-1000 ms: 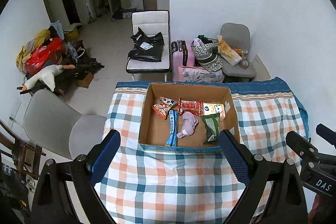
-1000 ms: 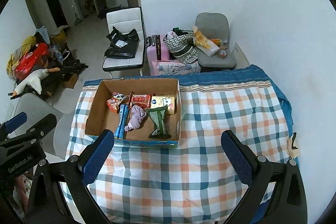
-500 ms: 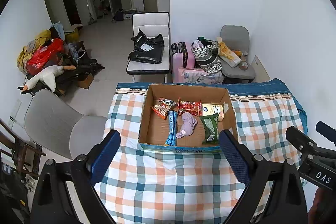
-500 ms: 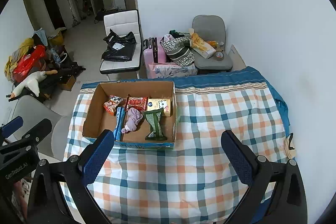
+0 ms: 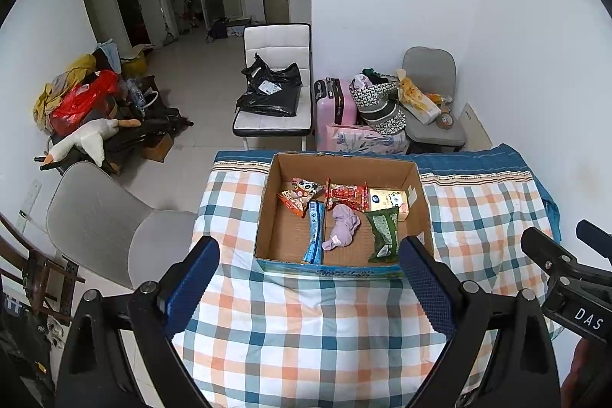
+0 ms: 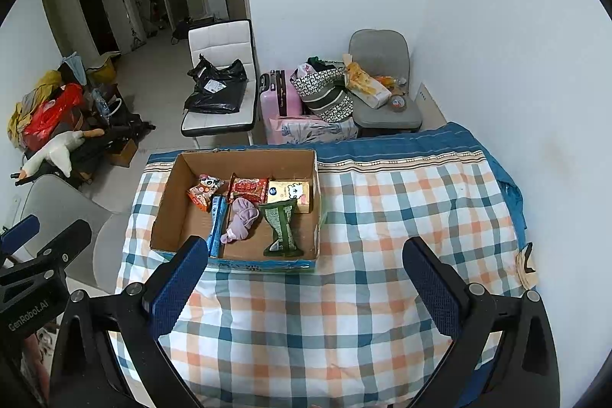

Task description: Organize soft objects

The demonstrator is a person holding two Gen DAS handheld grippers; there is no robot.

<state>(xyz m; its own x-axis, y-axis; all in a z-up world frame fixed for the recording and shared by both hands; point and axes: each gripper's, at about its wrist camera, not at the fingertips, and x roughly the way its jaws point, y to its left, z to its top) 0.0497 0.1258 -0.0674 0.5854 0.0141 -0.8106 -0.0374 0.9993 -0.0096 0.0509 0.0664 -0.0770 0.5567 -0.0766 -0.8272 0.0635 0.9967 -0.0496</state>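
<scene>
Purple soft toy: lies in your cardboard box, between the blue packet and the green packet.
Left gripper: spread wide, empty, held above the checked cloth, short of the box.
Right gripper: spread wide, empty, box ahead-left.

Five packets, one sock, one box

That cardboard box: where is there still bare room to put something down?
The cardboard box has bare floor along its left wall, beside the blue packet. The checked cloth right of the box is bare too. The box's back right part is crowded with snack packs.
</scene>
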